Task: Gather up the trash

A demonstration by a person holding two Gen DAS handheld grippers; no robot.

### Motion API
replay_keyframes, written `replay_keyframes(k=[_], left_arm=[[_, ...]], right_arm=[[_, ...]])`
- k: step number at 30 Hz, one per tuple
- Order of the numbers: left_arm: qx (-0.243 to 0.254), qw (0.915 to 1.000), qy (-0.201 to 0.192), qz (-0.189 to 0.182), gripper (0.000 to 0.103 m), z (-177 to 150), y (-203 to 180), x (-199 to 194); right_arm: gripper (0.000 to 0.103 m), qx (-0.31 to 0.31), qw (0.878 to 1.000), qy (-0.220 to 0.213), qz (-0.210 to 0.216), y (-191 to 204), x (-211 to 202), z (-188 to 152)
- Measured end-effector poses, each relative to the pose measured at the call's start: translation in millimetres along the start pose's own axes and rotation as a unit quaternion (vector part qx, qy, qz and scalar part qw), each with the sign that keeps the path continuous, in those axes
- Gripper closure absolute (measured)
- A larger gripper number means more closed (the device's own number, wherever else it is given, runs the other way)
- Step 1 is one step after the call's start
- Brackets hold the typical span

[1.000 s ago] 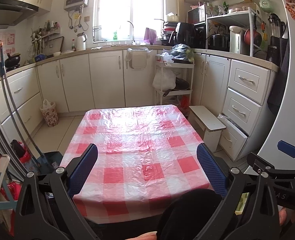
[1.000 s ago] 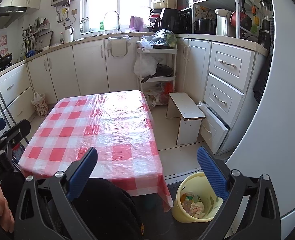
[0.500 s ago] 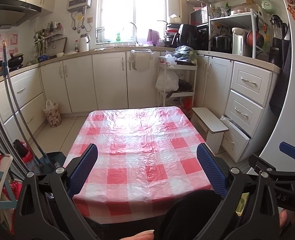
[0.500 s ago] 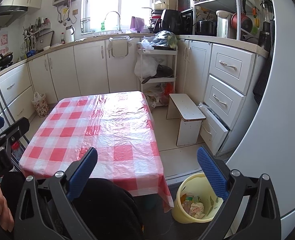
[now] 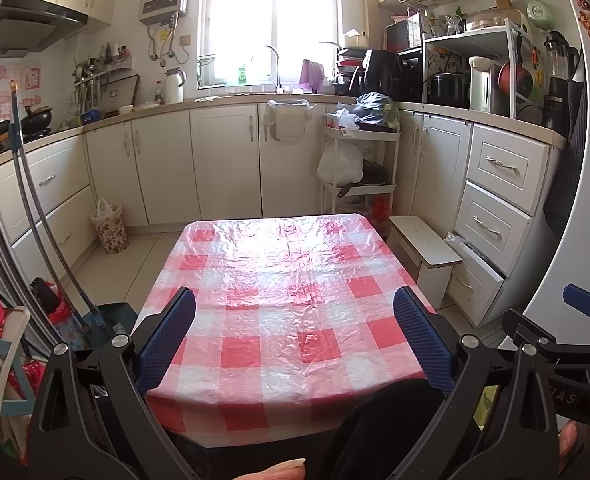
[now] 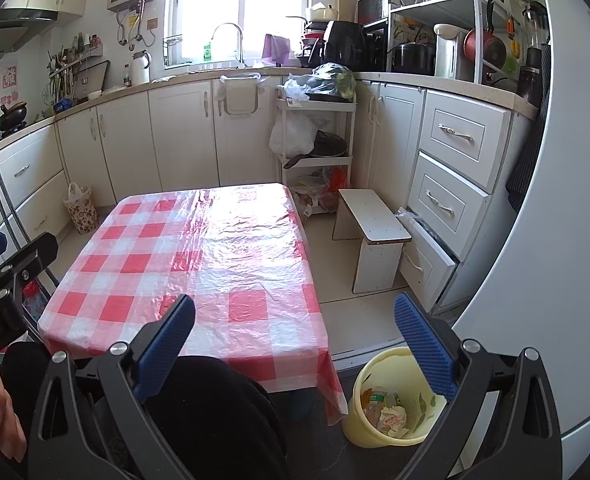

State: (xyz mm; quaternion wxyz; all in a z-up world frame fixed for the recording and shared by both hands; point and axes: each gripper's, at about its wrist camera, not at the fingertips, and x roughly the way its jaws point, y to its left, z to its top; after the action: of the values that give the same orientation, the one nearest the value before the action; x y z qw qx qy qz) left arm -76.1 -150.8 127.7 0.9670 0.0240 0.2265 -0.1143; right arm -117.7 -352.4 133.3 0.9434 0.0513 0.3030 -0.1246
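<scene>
Left wrist view: left gripper [image 5: 294,312] w/ jaws wide apart, nothing between them, held over near edge of 1 table [image 5: 287,280] in red-white check cloth; its long axis runs near to far. 1 white stool [image 5: 423,246] on right.

Right wrist view: right gripper [image 6: 294,320] also spread, empty. 1 yellow bin [image 6: 391,400] upright on floor, near right, beside table corner, opening up, crumpled trash [image 6: 391,418] inside.

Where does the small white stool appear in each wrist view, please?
Left wrist: the white stool stands right of centre, between the checked table and the drawers.
Right wrist: the stool is right of centre, beyond the yellow bin.
Shared landmark: the checked table.
</scene>
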Motion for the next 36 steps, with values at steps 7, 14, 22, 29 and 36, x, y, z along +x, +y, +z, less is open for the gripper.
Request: replay_keyframes(k=[7,14,22,29,36], left_arm=[[-0.002,1.0000,-0.002,0.001,0.007,-0.2,1.2,-0.7],[-0.004,1.0000,-0.005,0.004,0.007,-1.3,4.4,-3.2],[-0.005,0.9999,-0.008,0.004,0.007,0.3,5.0,-5.1],[-0.007,0.9999,-0.009,0.004,0.007,1.0,6.9,-5.7],[-0.005,0.9999,-0.009,0.010,0.007,1.2,5.8,-5.9]], right_arm=[[0.007,0.000,1.000,0.000,0.000,0.8,0.0,-0.3],[0.007,0.000,1.000,0.000,0.000,1.2,0.1,-0.6],[0.007,0.000,1.000,0.000,-0.001,1.8,0.0,-0.7],[0.007,-0.001,1.000,0.000,-0.001,2.7,0.0,-0.8],[0.007,-0.001,1.000,0.000,0.000,4.3,-0.4,-1.1]])
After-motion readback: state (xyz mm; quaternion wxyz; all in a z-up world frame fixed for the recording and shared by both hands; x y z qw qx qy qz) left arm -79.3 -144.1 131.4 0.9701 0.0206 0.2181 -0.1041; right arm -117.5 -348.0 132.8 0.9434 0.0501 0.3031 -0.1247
